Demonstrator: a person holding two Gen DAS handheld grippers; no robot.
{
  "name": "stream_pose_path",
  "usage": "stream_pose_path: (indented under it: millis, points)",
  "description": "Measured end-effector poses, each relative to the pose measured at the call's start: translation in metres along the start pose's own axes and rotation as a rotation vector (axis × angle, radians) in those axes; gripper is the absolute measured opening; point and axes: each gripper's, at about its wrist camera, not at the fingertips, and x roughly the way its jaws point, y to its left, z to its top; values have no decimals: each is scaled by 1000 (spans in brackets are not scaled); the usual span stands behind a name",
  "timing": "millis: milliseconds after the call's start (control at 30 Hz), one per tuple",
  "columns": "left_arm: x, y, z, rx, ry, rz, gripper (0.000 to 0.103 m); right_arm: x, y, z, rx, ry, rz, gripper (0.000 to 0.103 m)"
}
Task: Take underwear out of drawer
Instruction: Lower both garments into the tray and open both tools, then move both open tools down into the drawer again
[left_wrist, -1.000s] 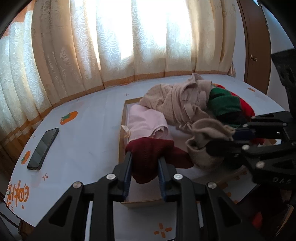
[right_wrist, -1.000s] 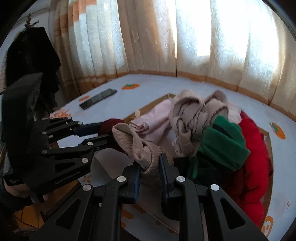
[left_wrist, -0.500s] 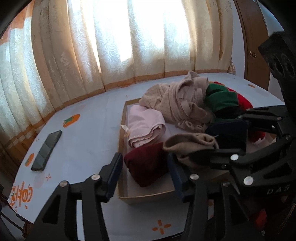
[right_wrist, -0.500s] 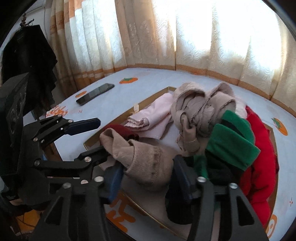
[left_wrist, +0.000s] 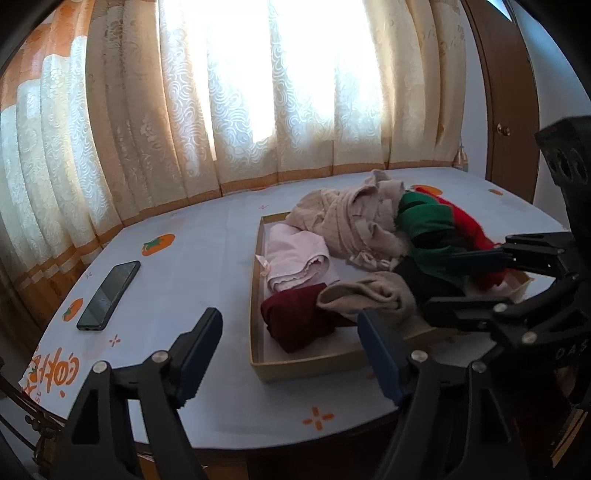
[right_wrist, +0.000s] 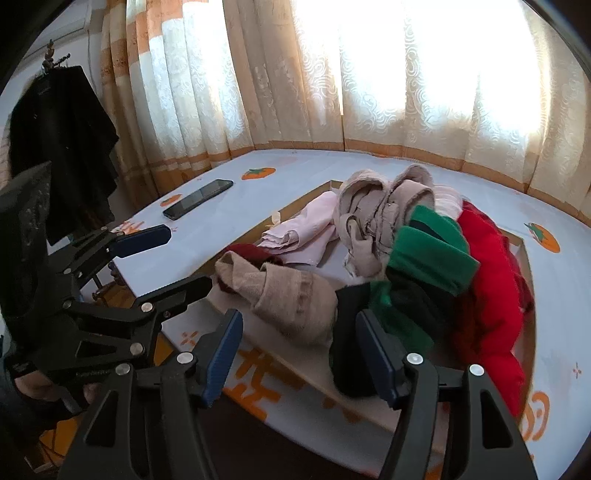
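Note:
A shallow wooden drawer (left_wrist: 306, 365) sits on the pale blue tablecloth, full of clothes. At its near end lie a folded maroon garment (left_wrist: 295, 325) and a rolled beige one (left_wrist: 373, 295). My left gripper (left_wrist: 290, 325) hangs back from the maroon piece, jaws opening, pads touching nothing. My right gripper (right_wrist: 299, 325) is also opening, with the beige roll (right_wrist: 288, 295) lying loose just beyond its fingers. Each gripper shows in the other's view: the right gripper (left_wrist: 443, 280) and the left gripper (right_wrist: 186, 258). Pink (left_wrist: 295, 258), beige (left_wrist: 351, 221), green (left_wrist: 424, 218) and red (left_wrist: 469, 225) pieces fill the rest.
A black phone (left_wrist: 109, 295) lies on the cloth left of the drawer. Curtains close off the far side and a wooden door (left_wrist: 498, 110) stands at the right. A dark garment (right_wrist: 62, 147) hangs at the far left. The table's near edge runs just under both grippers.
Both grippers went from shut on cloth to open. The maroon and beige garments dropped from the jaws and now lie in the drawer. Both grippers drew back from it.

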Motion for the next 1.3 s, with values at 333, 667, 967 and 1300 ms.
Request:
stream_pose_path:
  millis: [333, 667, 967, 1300]
  points:
    - [-28, -15, -11, -16, -28, -41, 87, -49, 3, -23, -6, -35, 18, 72]
    - [-37, -30, -40, -43, 16, -88, 87, -75, -3, -60, 4, -22, 9, 72]
    - [-34, -55, -66, 0, 87, -137, 87, -81, -22, -115, 8, 90, -29, 72]
    - [-23, -91, -86, 111, 209, -201, 87, -63, -49, -164, 2, 264, -55, 72]
